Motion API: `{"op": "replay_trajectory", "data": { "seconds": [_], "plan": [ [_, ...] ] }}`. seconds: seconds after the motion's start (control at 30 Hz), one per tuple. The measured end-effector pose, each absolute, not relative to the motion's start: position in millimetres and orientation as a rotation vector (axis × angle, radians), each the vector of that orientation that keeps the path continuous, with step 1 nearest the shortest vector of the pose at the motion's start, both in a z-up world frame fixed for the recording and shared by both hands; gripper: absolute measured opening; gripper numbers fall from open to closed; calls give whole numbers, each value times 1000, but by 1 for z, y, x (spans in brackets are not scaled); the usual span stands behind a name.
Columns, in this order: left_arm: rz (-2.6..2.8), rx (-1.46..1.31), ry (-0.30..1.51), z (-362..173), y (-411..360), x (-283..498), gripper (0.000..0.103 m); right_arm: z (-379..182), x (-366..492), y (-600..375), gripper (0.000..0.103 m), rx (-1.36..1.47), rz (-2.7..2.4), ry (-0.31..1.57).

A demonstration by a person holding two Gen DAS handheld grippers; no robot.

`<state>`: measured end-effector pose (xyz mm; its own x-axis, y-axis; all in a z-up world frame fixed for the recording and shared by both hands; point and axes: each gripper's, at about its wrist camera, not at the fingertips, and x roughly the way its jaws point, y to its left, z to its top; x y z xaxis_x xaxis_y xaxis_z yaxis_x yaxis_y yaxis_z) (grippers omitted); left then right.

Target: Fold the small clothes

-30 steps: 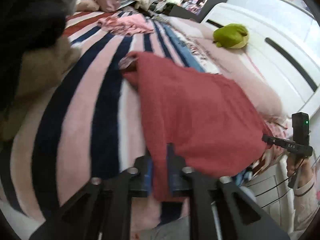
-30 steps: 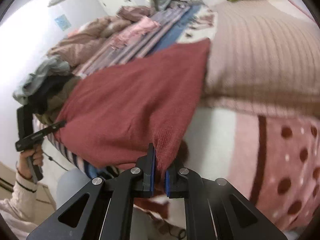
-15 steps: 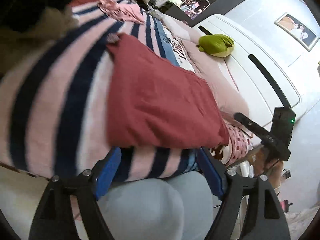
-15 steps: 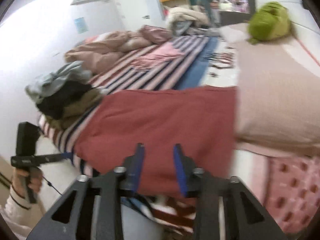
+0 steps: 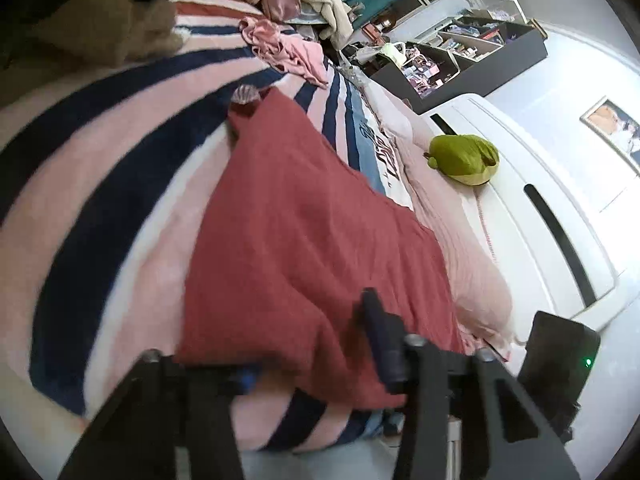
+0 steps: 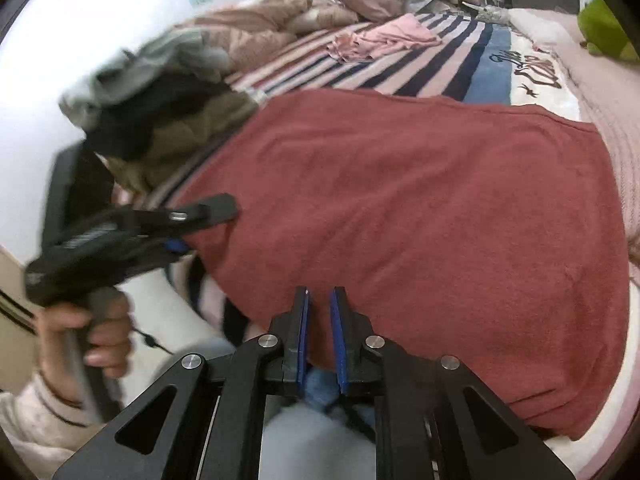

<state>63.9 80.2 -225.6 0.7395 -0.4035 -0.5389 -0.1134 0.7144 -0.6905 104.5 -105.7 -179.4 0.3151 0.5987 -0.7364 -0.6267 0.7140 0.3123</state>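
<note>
A red knit garment point(image 5: 304, 240) lies spread flat on the striped bed, also seen in the right wrist view point(image 6: 420, 208). My left gripper point(image 5: 312, 344) is open, its jaws straddling the garment's near edge: one finger lies on top of the cloth, the other below the hem. In the right wrist view the left gripper point(image 6: 200, 224) sits at the garment's left corner. My right gripper point(image 6: 319, 300) has its jaws a narrow gap apart at the garment's near edge, with nothing visibly pinched.
A pile of grey, black and tan clothes point(image 6: 160, 96) lies left of the garment. A pink garment point(image 5: 288, 48) lies farther back on the striped blanket point(image 5: 100, 184). A green plush toy point(image 5: 464, 160) sits by the white headboard point(image 5: 540, 220).
Both grippers let go of the garment's edge and it settled flat. The left gripper has since moved back onto the near edge; the right has narrowed its jaws near the hem.
</note>
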Motion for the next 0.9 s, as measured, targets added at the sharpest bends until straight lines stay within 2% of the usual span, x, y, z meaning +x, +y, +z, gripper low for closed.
{"op": "replay_trajectory", "data": {
  "seconds": [0.07,0.2,0.37,0.47,0.53,0.57,0.63,0.67,0.7,0.77,0.8,0.9],
  "plan": [
    [-175,-715,740,-217,75,71,12,-190,108,-98,5,-77,791,990],
    [-165,-523,691,-184,55,77,10,-172,108,-125,5,14,814,945],
    [-215,-249,609,-134,0,92,9,-131,97,-207,13,103,708,800],
    [-364,8,627,-117,-73,110,9,-115,89,-251,14,145,631,744],
    [-444,139,692,-128,-117,119,10,-110,79,-276,14,167,587,716],
    [-502,180,747,-140,-140,125,12,-107,78,-282,14,175,575,712],
    [-612,204,883,-173,-175,138,23,-107,72,-298,15,197,546,706],
    [-636,208,937,-191,-187,143,32,-110,70,-303,15,206,538,711],
    [-631,224,922,-199,-194,141,35,-114,68,-308,15,213,524,722],
    [-634,217,889,-194,-191,136,38,-121,65,-315,15,218,506,736],
    [-655,172,891,-187,-182,133,45,-124,65,-319,15,222,498,744],
    [-707,63,864,-164,-148,119,54,-131,71,-322,19,236,495,761]
  ]
}}
